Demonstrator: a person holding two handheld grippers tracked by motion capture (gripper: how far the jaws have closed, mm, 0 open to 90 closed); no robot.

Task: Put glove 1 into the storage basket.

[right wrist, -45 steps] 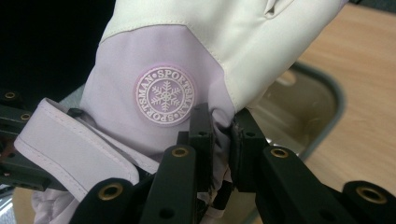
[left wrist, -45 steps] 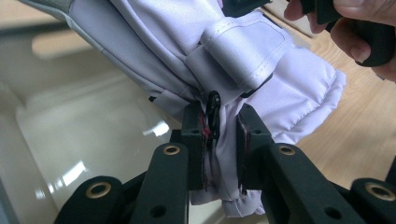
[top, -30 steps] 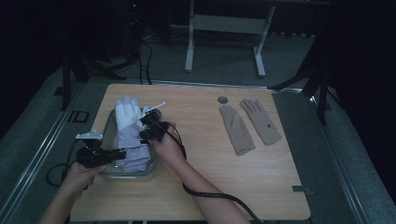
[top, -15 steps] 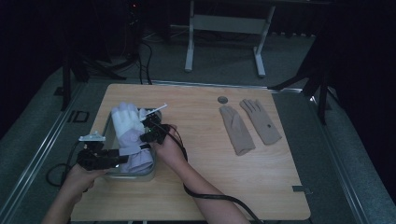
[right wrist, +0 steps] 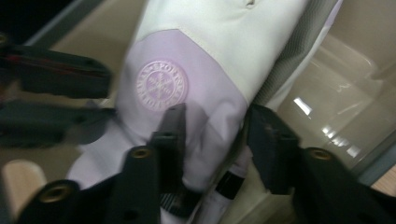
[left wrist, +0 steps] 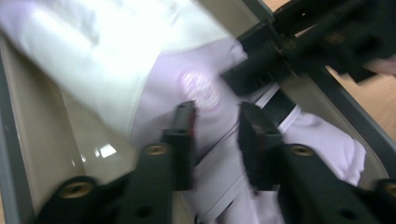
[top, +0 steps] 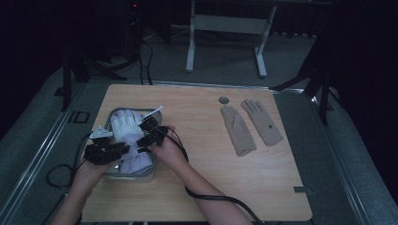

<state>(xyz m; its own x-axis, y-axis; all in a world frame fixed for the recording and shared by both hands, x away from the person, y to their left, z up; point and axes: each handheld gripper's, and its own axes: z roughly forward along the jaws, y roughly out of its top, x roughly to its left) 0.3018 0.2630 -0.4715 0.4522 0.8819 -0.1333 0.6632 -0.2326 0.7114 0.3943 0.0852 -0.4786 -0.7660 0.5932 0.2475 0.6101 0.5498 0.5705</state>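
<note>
1. Lower left of the high view: the left gripper (top: pixel 109 151) hangs over the near end of the grey tray (top: pixel 133 176); its jaws have just been closing, a gap remains, and whether they pinch the white-and-lilac glove (top: pixel 126 127) I cannot tell.
2. Just beyond, the right gripper (top: pixel 149 132) straddles the glove's cuff, its jaws just opening, likely letting go.
3. Right of centre, two beige gloves (top: pixel 251 124) lie on the table (top: pixel 197 140), well apart.

Cloth glove (right wrist: pixel 187 70) w/ matt finish; glossy plastic bin (right wrist: pixel 336 93); wood-grain tabletop (top: pixel 197 159).
</note>
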